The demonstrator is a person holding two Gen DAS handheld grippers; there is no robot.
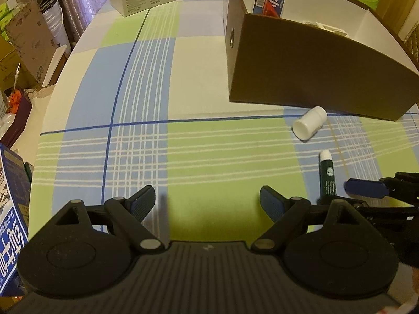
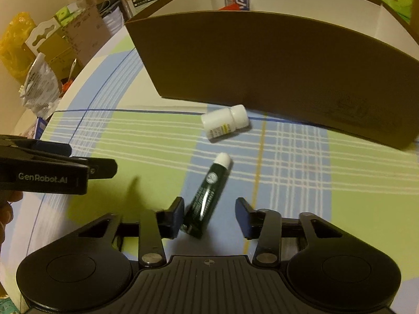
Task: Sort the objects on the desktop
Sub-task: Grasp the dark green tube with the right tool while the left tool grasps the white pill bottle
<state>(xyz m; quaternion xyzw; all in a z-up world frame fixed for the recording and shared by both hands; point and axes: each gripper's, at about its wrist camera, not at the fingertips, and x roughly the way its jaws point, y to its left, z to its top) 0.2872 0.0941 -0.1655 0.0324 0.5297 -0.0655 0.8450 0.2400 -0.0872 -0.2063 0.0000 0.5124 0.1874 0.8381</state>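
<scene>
Jaws apart around dark-green white-capped tube (image 2: 207,198)

Ahead of the left tool (image 1: 207,200) the checked tabletop (image 1: 157,91) lies bare, wide room to pass. Ahead of the right tool (image 2: 209,216) a green tube (image 2: 207,196) lies between its spread fingers, a white bottle (image 2: 225,124) beyond it, and the brown box (image 2: 275,65) walls off the far side.

We read "GenRobot.AI" in white on the left tongs (image 2: 107,168); print on the other labels is too blurred.
</scene>
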